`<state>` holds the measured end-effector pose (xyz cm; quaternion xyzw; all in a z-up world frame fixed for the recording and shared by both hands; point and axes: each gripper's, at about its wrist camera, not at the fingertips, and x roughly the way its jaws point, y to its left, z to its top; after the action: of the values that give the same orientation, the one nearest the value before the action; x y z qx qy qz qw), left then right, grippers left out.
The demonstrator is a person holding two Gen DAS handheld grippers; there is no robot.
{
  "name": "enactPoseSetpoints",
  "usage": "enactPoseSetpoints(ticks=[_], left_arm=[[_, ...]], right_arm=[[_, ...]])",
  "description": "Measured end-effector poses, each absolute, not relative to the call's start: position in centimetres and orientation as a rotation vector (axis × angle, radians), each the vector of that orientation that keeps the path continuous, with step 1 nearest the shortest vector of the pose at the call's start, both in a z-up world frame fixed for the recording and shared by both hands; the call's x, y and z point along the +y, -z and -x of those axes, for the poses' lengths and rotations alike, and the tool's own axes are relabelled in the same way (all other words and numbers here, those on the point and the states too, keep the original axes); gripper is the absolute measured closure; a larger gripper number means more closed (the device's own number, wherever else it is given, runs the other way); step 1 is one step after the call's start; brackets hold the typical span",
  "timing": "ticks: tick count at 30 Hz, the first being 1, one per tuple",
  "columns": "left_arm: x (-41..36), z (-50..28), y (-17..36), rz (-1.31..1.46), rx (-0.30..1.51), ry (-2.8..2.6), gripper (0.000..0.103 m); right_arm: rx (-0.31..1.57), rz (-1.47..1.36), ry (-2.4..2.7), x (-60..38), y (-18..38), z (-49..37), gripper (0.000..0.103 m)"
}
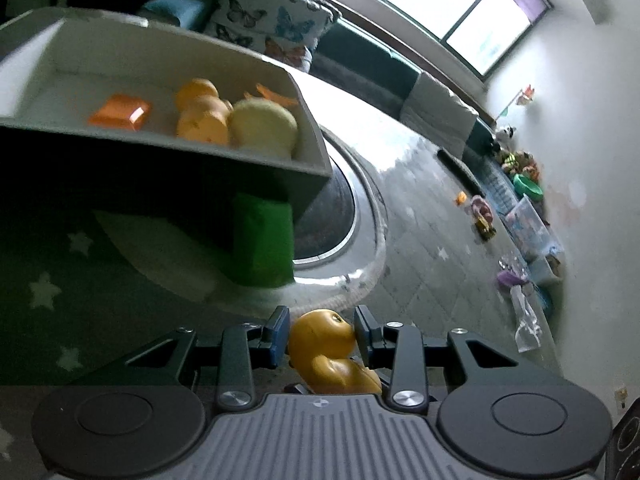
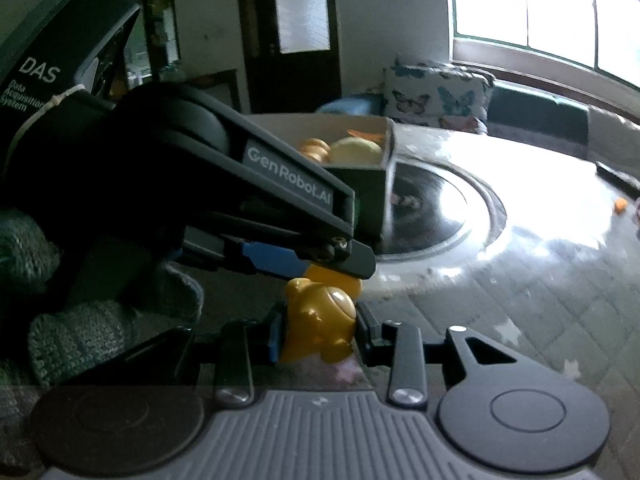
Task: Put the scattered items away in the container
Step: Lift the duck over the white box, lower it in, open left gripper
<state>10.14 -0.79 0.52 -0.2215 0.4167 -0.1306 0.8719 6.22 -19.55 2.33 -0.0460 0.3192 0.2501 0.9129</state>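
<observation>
Left tongs [image 1: 321,334] first: they're clamped on a yellow duck [image 1: 326,350], head pinched between the pads, body trailing back toward the camera. Up and to the left of them sits the box [image 1: 168,142], its open top tipped toward the lens, and that's the line that matters: the duck has to travel forward, up and left to clear the near wall. In the left wrist view I count four things inside: one orange block [image 1: 120,111], one orange figure [image 1: 202,114], one pale round sponge-like piece [image 1: 264,125], and one orange scrap [image 1: 276,95] at the back, too small to name. A green block [image 1: 262,240] sits low beside the box's near corner, outside it. Moving right, a round glossy desk [image 1: 360,216] carries the box, and beyond it the floor has a loose line of toys along the wall, too blurred to count. Now the right tongs [image 2: 318,334]: closed on a yellow toy [image 2: 320,328] of their own, bear-like, though I can't be sure of it. So that's two yellow toys in hand, one per tongs. In the right wrist view the left tongs cross overhead with their duck just above the right one's toy, nearly touching it. The box lies ahead and above both, and by my reading the left tongs are the nearer, so the left should drop first. The risk: the two toys bumping as the tongs part.
</observation>
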Motion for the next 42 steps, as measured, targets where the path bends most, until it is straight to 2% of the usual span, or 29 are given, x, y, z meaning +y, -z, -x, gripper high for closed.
enactPoseSetpoints(ticks=[12, 19, 25, 42], left_arm=[[3.1, -11.7, -7.1, 0.427, 0.713, 0.186, 0.065], [6.4, -15.0, -8.7, 0.439, 0.676, 0.125, 0.065], [8.8, -18.5, -7.6, 0.479, 0.706, 0.100, 0.065], [11.2, -23.3, -2.3, 0.521, 0.816, 0.076, 0.065]], right_arm=[[0.496, 0.141, -0.641, -15.7, -7.1, -9.5, 0.070], [0.464, 0.140, -0.697, -12.7, -7.7, -13.4, 0.070], [0.466, 0.138, -0.736, -10.3, -7.3, -16.9, 0.070], [0.630, 0.149, -0.772, -7.6, -2.7, -21.8, 0.070]])
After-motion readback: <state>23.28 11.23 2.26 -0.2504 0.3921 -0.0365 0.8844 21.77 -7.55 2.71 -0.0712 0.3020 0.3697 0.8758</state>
